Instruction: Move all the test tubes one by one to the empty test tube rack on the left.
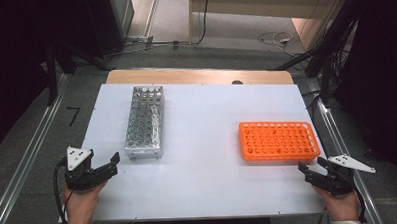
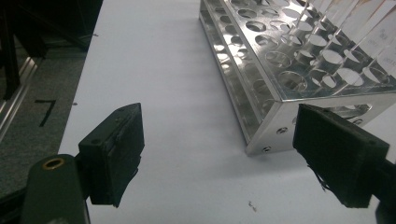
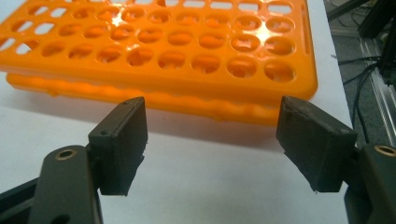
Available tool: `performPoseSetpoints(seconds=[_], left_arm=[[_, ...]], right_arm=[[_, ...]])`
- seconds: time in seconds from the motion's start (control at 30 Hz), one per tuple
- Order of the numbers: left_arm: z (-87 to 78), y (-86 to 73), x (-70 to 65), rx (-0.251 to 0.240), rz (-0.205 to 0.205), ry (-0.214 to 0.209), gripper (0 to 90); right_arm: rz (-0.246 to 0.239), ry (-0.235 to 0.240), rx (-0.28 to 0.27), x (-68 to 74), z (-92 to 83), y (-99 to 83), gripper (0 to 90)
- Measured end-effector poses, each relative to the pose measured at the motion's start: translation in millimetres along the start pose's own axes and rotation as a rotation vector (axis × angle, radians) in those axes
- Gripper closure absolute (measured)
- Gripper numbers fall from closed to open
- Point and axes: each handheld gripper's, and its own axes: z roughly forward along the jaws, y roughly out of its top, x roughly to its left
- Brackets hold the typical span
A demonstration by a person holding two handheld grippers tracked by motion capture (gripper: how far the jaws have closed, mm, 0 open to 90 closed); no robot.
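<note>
A metal test tube rack (image 1: 145,121) stands on the left of the white table (image 1: 202,142), with clear tubes in its far rows. An orange plastic rack (image 1: 278,140) with empty holes lies on the right. My left gripper (image 1: 114,162) rests near the table's front left, just short of the metal rack's near corner (image 2: 268,140), open with nothing between its pads. My right gripper (image 1: 312,165) is at the front right, just before the orange rack's near edge (image 3: 187,100), open and empty.
The white table ends in a wooden strip (image 1: 200,76) at the far side. Metal rails (image 1: 23,163) run along both sides on the floor, and cables (image 1: 279,39) lie beyond the table.
</note>
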Motion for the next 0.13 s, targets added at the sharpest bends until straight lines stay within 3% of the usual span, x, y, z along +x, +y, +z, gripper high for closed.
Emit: performPoseSetpoints(seconds=[0.13], left_arm=[[1.2,-0.9,2.8,0.002,-0.007,0.007,16.1]], right_arm=[[0.008,0.003,0.02,-2.7,1.8,-5.2,19.0]])
